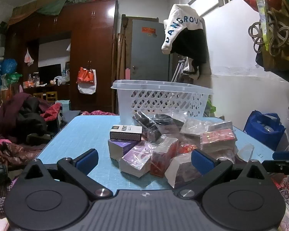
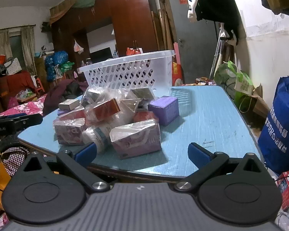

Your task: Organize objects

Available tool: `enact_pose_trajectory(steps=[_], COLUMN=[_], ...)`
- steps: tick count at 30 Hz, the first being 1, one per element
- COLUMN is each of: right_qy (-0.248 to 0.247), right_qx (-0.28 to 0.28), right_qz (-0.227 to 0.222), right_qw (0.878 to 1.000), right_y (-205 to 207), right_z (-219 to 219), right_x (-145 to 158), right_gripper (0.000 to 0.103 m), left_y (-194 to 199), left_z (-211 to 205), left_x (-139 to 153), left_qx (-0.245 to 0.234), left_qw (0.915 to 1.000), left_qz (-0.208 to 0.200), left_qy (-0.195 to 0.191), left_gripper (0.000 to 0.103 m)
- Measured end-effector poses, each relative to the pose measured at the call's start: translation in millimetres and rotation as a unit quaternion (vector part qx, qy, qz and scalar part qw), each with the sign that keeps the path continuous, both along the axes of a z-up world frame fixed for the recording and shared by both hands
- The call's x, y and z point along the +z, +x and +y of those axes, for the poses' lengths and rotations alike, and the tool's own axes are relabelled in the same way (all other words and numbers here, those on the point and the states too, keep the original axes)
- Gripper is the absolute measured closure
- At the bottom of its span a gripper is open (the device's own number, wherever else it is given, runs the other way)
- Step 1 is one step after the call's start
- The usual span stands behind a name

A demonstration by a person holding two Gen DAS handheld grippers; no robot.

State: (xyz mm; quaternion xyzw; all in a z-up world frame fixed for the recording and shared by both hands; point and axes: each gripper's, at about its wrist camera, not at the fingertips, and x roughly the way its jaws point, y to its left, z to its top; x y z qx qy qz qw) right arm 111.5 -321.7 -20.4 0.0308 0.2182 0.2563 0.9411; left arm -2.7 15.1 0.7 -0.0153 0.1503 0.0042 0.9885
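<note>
White basket point(image 1: 161, 96) is sitting at the far end of the blue surface point(image 1: 82, 134) with the pile of wrapped boxes point(image 1: 169, 140) heaped just in front of it; I'd be taking top or edge pieces like the Kent pack point(image 1: 126, 132) first, since the film looks slippery. Left gripper point(image 1: 144, 159) and right gripper point(image 2: 142, 152) are both hovering low at the near edge, aimed at the pile, jaws spread wide, holding nothing.

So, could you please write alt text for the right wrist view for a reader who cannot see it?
An open right gripper faces a pile of plastic-wrapped boxes on a blue table. A white lattice basket stands behind the pile, in a cluttered room.
</note>
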Motion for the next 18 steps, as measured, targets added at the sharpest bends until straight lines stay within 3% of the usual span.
enact_pose_trajectory(steps=[18], right_qy=[-0.002], right_qx=[-0.002], right_qz=[0.001], right_qw=[1.0], right_y=[-0.7], right_z=[-2.2], right_x=[0.8], right_gripper=[0.0], left_y=[1.8], left_z=[2.4], left_x=[-1.1], left_qx=[0.002], left_qw=[1.0], left_qz=[0.005], left_qy=[0.002], left_gripper=[0.0])
